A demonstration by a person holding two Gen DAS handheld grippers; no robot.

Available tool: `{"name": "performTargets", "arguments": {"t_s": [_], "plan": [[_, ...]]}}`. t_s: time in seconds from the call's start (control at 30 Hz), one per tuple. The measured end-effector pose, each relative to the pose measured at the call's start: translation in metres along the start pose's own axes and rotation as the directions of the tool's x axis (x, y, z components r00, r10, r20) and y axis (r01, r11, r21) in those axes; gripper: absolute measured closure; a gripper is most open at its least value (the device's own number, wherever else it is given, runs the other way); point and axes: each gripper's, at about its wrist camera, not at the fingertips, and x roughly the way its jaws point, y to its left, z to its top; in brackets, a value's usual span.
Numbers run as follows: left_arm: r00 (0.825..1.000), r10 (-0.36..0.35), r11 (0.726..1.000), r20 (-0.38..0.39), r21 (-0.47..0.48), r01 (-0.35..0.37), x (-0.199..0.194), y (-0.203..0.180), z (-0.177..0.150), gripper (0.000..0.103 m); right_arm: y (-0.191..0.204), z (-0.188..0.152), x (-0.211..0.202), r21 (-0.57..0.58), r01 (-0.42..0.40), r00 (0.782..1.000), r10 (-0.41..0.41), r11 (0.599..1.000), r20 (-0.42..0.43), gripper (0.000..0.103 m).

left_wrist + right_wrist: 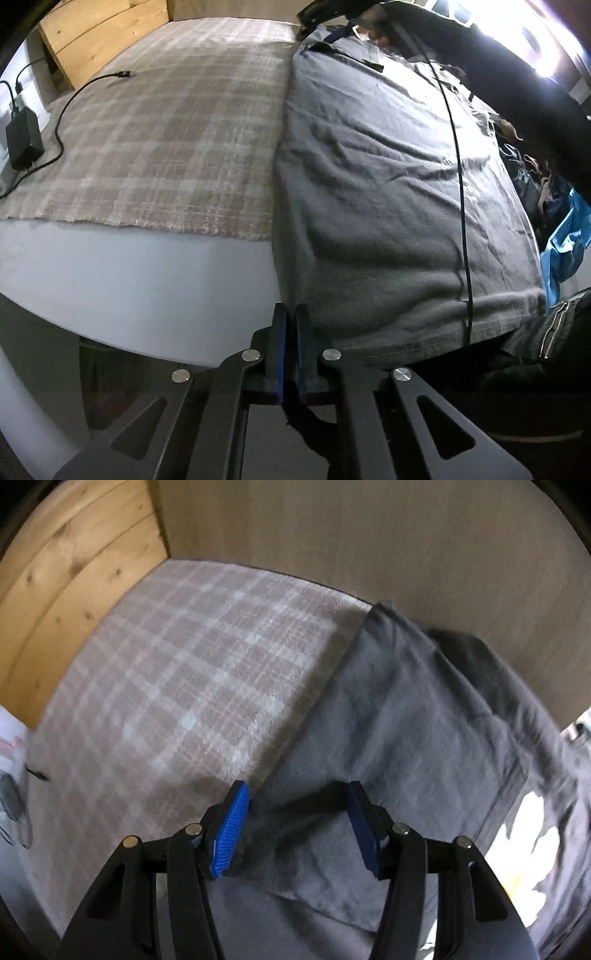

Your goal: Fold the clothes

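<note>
The left gripper (291,314) has its two blue-lined fingers (280,354) pressed together on the near corner of the one grey garment (388,177), pinching its hem where it hangs over the table's front edge. Ahead of those fingers the garment lies spread flat, running away to the far side; its left edge is a straight fold line.

The right gripper (295,812) has its two fingers spread wide, the ribbed blue pads (229,830) apart, with a folded-over flap of the same grey garment (388,720) lying between and just beyond them. From this view I cannot tell whether either pad touches the cloth. To the right of these fingers a white printed patch (524,842) shows on the garment, partly cut off by the frame edge.

Left of both grippers lies one plaid blanket (166,140), with bare white table (129,280) nearer the left fingers. Far to the left sits one black power adapter (24,136), its cable (74,99) trailing across the blanket. One thin black cord (458,166) hangs over the garment right of the left fingers. Beyond it, a dark sleeve (517,85) reaches toward the garment's far end. A blue cloth (565,243) shows at the far right, half hidden. Wooden panels (66,590) stand at the back left.
</note>
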Motion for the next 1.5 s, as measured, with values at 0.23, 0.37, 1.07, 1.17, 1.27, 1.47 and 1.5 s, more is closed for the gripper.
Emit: {"name": "performTargets", "arguments": {"t_s": [0.23,0.37,1.07,1.17,1.27,1.47,1.5], "plan": [[0.994,-0.076,0.997,0.081,0.008,0.076,-0.027,-0.013,0.009,0.1,0.001,-0.002,-0.005,-0.057,-0.024,0.999,0.025,0.998,0.025,0.077],[0.99,-0.096,0.994,0.099,0.057,0.091,-0.04,-0.024,0.016,0.1,-0.021,-0.003,-0.012,0.026,-0.131,0.991,0.13,0.991,0.036,0.094],[0.938,-0.299,0.842,-0.172,0.415,0.345,-0.002,-0.166,0.014,0.1,-0.199,-0.121,-0.069,0.386,-0.267,0.957,0.195,0.883,0.216,0.098],[0.931,-0.296,0.837,-0.216,0.411,0.361,0.014,-0.173,0.014,0.097,-0.208,-0.128,-0.058,0.425,-0.233,0.969,0.171,0.875,0.179,0.091],[0.925,-0.304,0.846,-0.227,0.381,0.372,0.01,-0.172,0.011,0.096,-0.216,-0.131,-0.056,0.469,-0.216,0.975,0.164,0.856,0.15,0.083],[0.947,-0.262,0.883,-0.187,0.349,0.313,-0.037,-0.143,-0.01,0.088,-0.2,-0.17,-0.148,0.362,-0.363,0.916,0.258,0.858,0.307,0.083],[0.954,-0.241,0.897,-0.181,0.334,0.29,-0.045,-0.133,-0.015,0.088,-0.195,-0.183,-0.169,0.336,-0.394,0.899,0.282,0.856,0.336,0.083]]}}
